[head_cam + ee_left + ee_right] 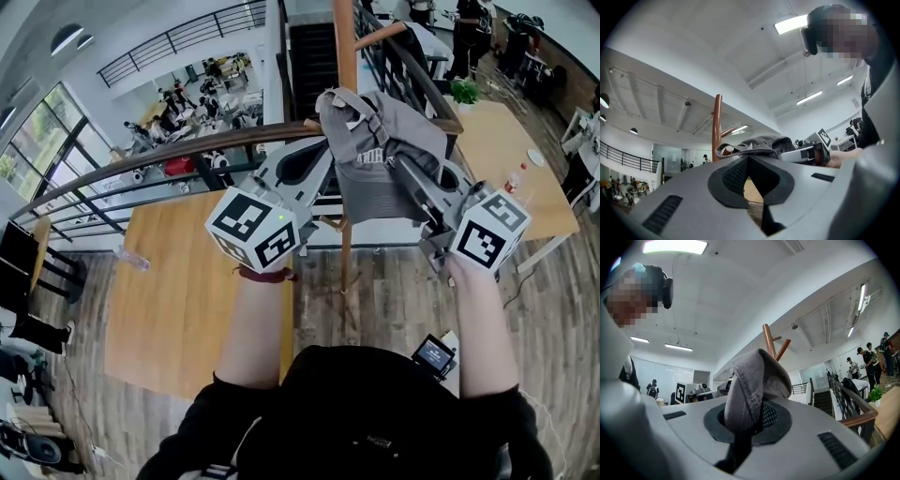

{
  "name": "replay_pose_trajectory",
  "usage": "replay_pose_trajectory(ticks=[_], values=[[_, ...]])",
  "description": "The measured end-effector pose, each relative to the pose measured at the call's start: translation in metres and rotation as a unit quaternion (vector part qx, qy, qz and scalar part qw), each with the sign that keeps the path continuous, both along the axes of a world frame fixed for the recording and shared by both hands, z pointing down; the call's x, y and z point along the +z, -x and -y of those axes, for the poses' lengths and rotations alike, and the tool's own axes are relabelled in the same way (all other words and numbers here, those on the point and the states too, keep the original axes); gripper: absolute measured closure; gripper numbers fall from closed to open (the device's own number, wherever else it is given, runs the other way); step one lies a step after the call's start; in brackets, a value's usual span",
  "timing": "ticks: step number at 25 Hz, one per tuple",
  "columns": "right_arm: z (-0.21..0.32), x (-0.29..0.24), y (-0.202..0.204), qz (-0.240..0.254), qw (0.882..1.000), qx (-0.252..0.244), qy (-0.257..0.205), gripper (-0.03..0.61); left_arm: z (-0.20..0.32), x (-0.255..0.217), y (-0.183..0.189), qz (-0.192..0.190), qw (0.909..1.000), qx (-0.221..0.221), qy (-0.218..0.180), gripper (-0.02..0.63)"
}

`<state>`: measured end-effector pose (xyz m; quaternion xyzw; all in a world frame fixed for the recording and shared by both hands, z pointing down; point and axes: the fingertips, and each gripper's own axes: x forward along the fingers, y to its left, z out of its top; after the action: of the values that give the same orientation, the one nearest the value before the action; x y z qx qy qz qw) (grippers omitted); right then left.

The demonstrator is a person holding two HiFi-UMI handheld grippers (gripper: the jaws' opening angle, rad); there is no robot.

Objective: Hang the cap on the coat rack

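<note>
Coat rack [345, 56]: wooden pole w/ angled pegs, just ahead of both tools and a bit above their tips. Grey cap [380, 155] sits at the right tool [749, 414]. Its jaws are clamped on a fold of the crown, and the rest is bunched over the tips twd the pole. Left tool [749, 164] is alongside w/ tips near the cap edge; contact unclear. Its jaws are together w/ nothing btwn.

Step in hand, prob: get the cap onto a peg. To do it well:
- Lift so the cap's hollow clears the peg tip.
- Left tool could spread the crumpled opening.
- Lower till the peg carries the cap, then let go. Releasing early risks a drop.
</note>
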<state>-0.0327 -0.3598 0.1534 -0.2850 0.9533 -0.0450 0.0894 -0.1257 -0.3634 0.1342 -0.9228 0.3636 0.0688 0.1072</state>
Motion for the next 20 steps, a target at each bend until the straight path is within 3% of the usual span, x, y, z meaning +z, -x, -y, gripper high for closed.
replay_pose_trajectory(ticks=[14, 20], values=[[0.039, 0.028, 0.005, -0.014, 0.999, 0.022, 0.037, 0.551, 0.038, 0.029, 0.002, -0.003, 0.9992, 0.005, 0.039, 0.609], [0.029, 0.057, 0.008, -0.041, 0.997, 0.031, 0.063, 0.551, 0.031, 0.058, 0.004, -0.006, 0.9967, 0.012, 0.08, 0.609]])
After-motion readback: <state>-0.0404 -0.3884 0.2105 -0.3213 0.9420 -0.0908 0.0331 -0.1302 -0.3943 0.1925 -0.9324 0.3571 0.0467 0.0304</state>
